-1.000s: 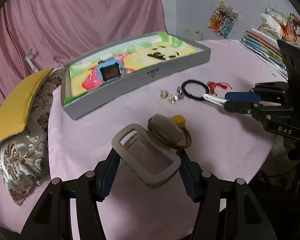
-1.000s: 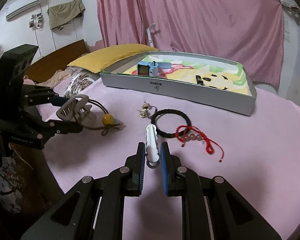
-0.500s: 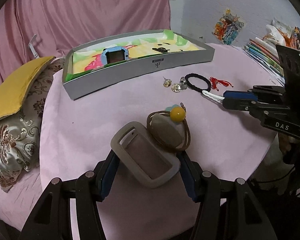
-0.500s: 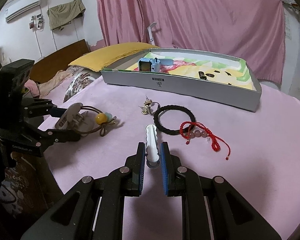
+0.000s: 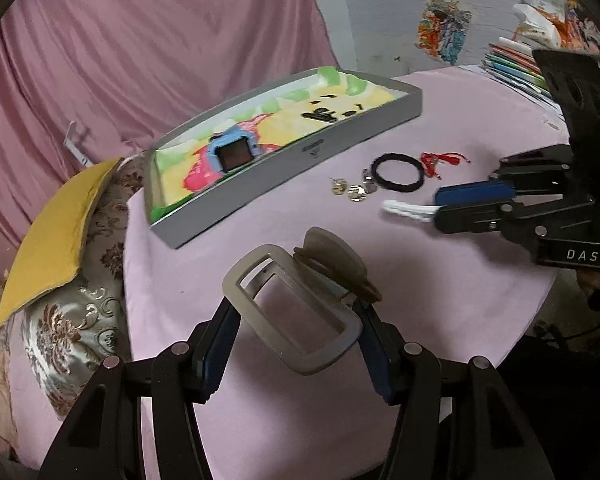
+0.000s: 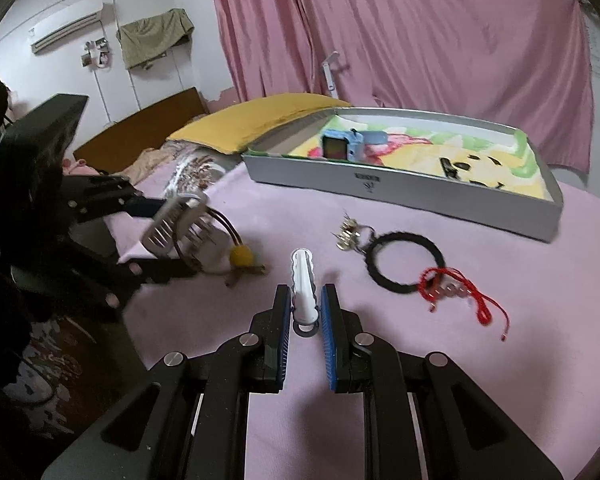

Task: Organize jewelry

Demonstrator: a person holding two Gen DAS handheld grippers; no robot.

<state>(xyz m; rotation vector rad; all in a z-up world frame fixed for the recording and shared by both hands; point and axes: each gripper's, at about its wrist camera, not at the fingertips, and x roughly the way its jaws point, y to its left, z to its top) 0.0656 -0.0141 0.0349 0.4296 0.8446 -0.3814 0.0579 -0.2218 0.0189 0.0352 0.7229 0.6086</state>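
Note:
My left gripper (image 5: pixel 296 332) is shut on a grey claw hair clip (image 5: pixel 296 312), lifted above the pink table, with a brown hair tie and yellow bead (image 6: pixel 241 255) hanging from it. My right gripper (image 6: pixel 305 312) is shut on a white hair clip (image 6: pixel 303 280), seen also in the left wrist view (image 5: pixel 408 209). A grey tray (image 5: pixel 340 136) at the back holds a blue watch (image 5: pixel 234 152). A black bracelet (image 6: pixel 405 262), a red cord bracelet (image 6: pixel 460 290) and small metal earrings (image 6: pixel 350 234) lie on the table.
A yellow pillow (image 5: pixel 56 236) and a patterned cushion (image 5: pixel 68 328) lie left of the table. Stacked books (image 5: pixel 516 68) sit at the far right. A pink curtain (image 6: pixel 400 40) hangs behind the tray.
My left gripper has lifted and tilted the grey clip, so the bead now hangs out of its view. My right gripper has stayed shut on the white clip, shifting slightly.

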